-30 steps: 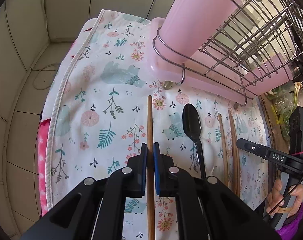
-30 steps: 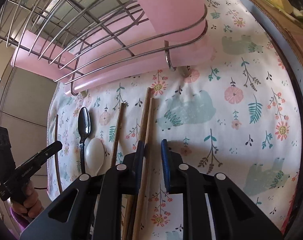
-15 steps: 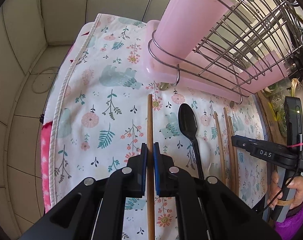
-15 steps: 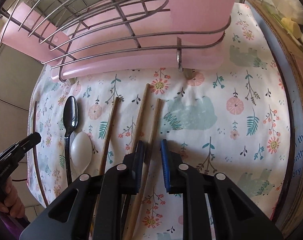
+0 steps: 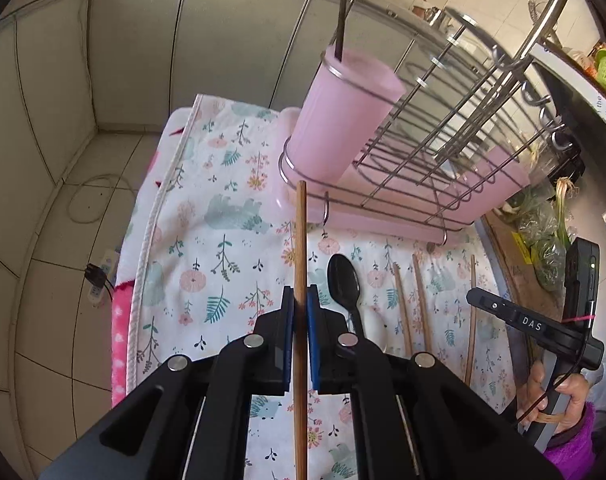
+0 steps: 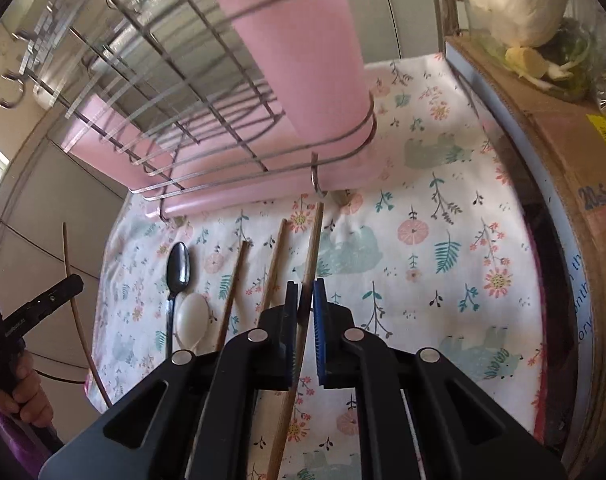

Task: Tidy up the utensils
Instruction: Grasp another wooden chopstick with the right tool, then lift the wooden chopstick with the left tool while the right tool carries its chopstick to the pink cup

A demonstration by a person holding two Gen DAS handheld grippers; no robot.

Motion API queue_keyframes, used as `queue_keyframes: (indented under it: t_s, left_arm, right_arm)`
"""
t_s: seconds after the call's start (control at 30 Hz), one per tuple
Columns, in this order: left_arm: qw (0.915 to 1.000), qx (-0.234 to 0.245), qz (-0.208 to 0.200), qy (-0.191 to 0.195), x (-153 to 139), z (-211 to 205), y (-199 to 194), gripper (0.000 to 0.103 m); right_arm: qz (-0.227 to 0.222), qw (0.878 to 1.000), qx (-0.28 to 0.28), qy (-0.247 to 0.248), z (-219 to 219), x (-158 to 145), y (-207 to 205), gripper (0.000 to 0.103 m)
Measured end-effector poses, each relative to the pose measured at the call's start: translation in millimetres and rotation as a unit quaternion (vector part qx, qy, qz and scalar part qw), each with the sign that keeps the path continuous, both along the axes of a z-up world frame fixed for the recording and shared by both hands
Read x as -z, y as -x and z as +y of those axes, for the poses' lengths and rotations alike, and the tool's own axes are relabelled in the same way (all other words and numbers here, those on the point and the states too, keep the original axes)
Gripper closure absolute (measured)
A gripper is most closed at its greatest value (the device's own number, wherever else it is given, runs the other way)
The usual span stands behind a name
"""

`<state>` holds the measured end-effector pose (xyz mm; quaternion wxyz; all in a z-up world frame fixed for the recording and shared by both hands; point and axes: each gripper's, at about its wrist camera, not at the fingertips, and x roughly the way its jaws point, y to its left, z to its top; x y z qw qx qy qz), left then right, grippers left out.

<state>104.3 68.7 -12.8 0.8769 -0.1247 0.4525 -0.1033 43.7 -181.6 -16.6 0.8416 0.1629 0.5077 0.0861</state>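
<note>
Wooden chopstick clamped in left tongs; right tongs pinching another; risking slipping, or snagging rack wires nearing pink cup.

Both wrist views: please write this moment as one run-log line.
left gripper: shut on chopstick, lifted toward pink cup | right gripper: closing around chopstick on cloth | black spoon: on cloth
</note>
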Motion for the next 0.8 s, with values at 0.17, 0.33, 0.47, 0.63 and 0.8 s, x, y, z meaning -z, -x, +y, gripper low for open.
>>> queue_keyframes:
  t_s: [0.17,0.33,0.47,0.63,0.8]
  left_arm:
    - [0.998,-0.004,-0.062,0.004,-29,-4,19,0.097]
    - [0.9925,-0.012,-0.122,0.009,-61,-7,35,0.097]
    - [0.9871,-0.018,-0.158,0.015,-85,-7,44,0.097]
    - [0.9813,-0.025,-0.19,0.009,-111,-5,49,0.097]
    - [0.9747,-0.035,-0.221,0.011,-146,0,45,0.097]
  right_arm:
    - [-0.063,0.998,0.023,0.004,-16,-27,22,0.097]
    - [-0.13,0.991,0.042,0.0,-44,-62,45,0.097]
    - [-0.183,0.981,0.059,0.006,-53,-91,54,0.097]
    - [-0.261,0.962,0.074,0.012,-58,-135,56,0.097]
    - [-0.344,0.935,0.086,0.018,-65,-183,50,0.097]
